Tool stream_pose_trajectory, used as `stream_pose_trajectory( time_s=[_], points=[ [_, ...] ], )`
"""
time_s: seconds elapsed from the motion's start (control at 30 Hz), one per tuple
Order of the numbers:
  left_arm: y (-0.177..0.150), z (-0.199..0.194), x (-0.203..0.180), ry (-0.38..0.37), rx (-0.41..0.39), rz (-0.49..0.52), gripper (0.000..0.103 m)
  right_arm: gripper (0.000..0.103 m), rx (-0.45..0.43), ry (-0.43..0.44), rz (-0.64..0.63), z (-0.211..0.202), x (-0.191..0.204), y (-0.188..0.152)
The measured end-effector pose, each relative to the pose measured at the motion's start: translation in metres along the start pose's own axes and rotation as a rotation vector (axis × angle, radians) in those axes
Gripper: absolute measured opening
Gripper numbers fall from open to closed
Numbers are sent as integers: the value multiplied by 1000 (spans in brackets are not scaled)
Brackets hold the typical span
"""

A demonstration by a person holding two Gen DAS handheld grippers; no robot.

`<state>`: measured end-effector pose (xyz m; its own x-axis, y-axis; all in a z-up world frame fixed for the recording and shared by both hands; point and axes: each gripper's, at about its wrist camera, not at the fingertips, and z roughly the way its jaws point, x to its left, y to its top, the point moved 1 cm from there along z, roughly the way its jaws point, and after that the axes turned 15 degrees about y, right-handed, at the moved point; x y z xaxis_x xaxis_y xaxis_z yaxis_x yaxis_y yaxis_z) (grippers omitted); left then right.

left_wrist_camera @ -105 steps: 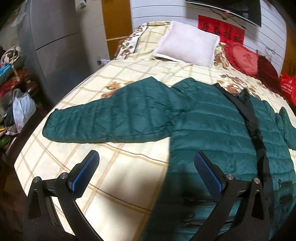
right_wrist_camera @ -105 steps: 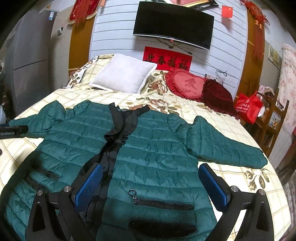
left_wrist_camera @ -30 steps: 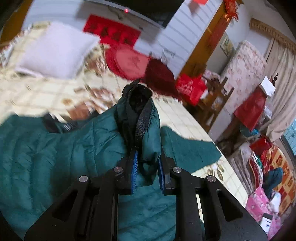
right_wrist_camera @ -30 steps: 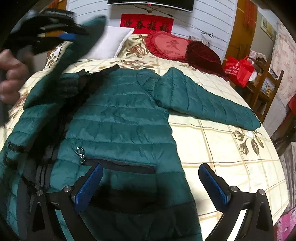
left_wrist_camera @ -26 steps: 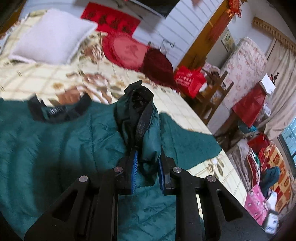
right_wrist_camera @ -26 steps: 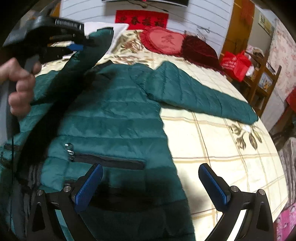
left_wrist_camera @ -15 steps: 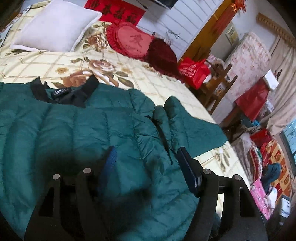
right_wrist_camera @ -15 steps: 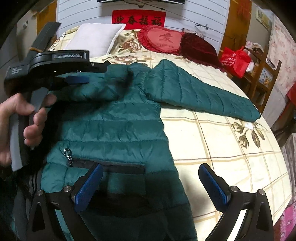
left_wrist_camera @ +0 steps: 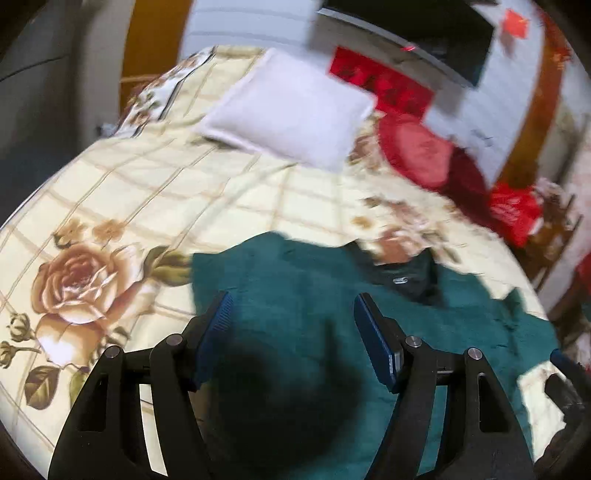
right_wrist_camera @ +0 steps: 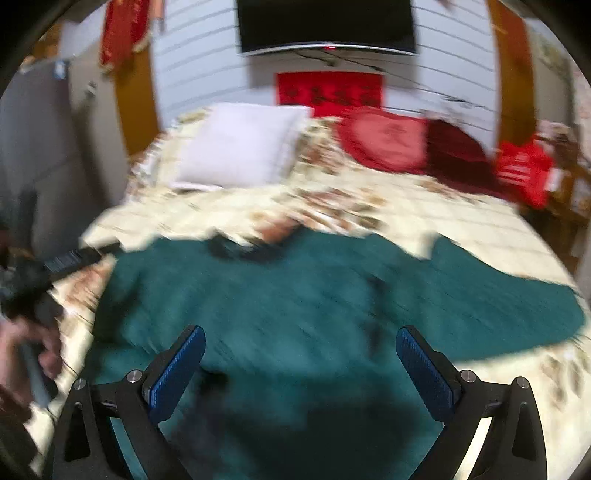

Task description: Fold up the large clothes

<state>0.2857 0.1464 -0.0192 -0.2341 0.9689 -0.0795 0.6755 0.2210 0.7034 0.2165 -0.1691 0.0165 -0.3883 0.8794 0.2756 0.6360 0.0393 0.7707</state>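
Observation:
A dark green puffer jacket [left_wrist_camera: 303,295] with a black collar [left_wrist_camera: 402,277] lies flat on the bed. Its left sleeve is folded in over the body, and its right sleeve [right_wrist_camera: 517,295] still stretches out to the right. My left gripper [left_wrist_camera: 295,328] is open and empty above the jacket's left shoulder. My right gripper [right_wrist_camera: 299,362] is open and empty above the jacket's middle. The left gripper's handle and the hand on it [right_wrist_camera: 29,332] show at the left of the right wrist view. Both views are blurred.
The bed has a cream floral checked cover [left_wrist_camera: 110,192]. A white pillow [left_wrist_camera: 291,110] and red cushions [left_wrist_camera: 417,151] lie at its head. A red bag [right_wrist_camera: 524,173] sits to the right of the bed. A TV [right_wrist_camera: 325,26] hangs on the wall.
My left gripper carried the left sleeve across the jacket, let it go and opened. It has swung back to the left shoulder. The right gripper stayed open and moved left over the jacket.

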Motion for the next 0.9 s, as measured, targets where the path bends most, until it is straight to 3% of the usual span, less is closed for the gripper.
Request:
stream_pose_trajectory(
  time_s=[0.1, 0.13, 0.23, 0.37, 0.47, 0.6, 0.7, 0.77, 0.83, 0.9],
  points=[
    [-13, 24, -2, 15, 83, 16, 68, 102, 70, 152, 67, 43, -2, -3],
    [-19, 29, -5, 33, 92, 29, 68, 102, 113, 157, 95, 59, -11, -10],
    [-34, 34, -11, 80, 96, 57, 68, 102, 208, 89, 162, 83, -45, -29],
    [-46, 32, -10, 102, 111, 21, 69, 98, 236, -64, 157, 78, -88, -27],
    [-47, 32, -17, 126, 109, 50, 69, 98, 233, -78, 141, 79, -98, -30],
    [-39, 19, -16, 125, 86, 39, 69, 103, 292, -70, 122, 79, -91, -32],
    [-44, 16, -24, 152, 53, 94, 69, 100, 172, -30, 177, 54, -90, -12],
    [-50, 22, -27, 173, 64, 119, 70, 101, 98, -16, 126, 48, -79, 0],
    [-50, 23, -26, 174, 72, 103, 70, 103, 196, -9, 106, 73, -79, -9],
    [-47, 18, -23, 158, 84, 83, 70, 103, 310, -61, 114, 95, -88, -25]
  ],
)
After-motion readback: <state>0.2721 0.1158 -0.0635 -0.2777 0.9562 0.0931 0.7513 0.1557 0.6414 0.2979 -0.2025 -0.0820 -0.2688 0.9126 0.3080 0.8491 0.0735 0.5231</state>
